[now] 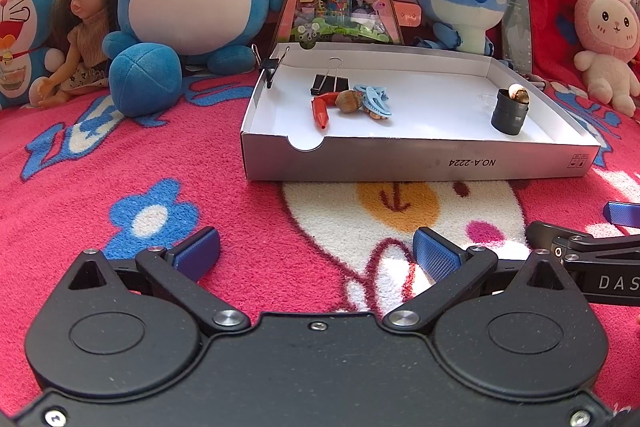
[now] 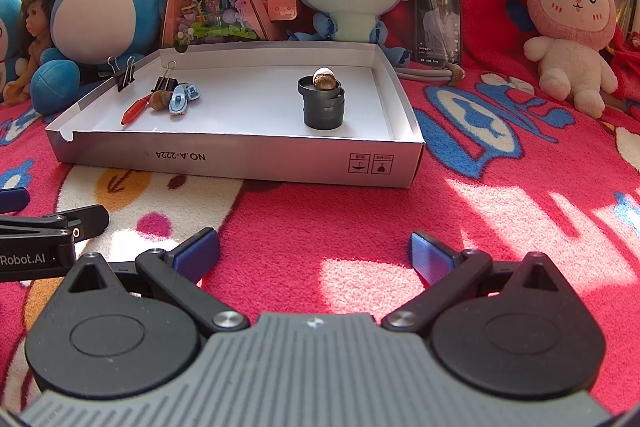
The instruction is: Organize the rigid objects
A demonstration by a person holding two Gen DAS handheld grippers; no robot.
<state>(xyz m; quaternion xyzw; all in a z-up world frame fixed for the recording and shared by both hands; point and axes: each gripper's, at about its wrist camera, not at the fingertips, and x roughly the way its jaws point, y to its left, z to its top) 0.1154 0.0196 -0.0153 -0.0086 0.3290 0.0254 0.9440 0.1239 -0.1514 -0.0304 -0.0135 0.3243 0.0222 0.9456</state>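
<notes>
both tools, left tool (image 1: 316,253) and right tool (image 2: 316,253), gape wide, holding nothing. red crayon (image 1: 321,109) lies in the tray (image 1: 420,163), left side, tip pointing toward the near wall.

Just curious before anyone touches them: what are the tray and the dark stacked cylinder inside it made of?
The tray looks like thin cardboard: matte grey outside, white inside, folded walls, printed label. The dark stacked cylinder seems rubber or matte plastic, dull charcoal; hard to tell which.
</notes>
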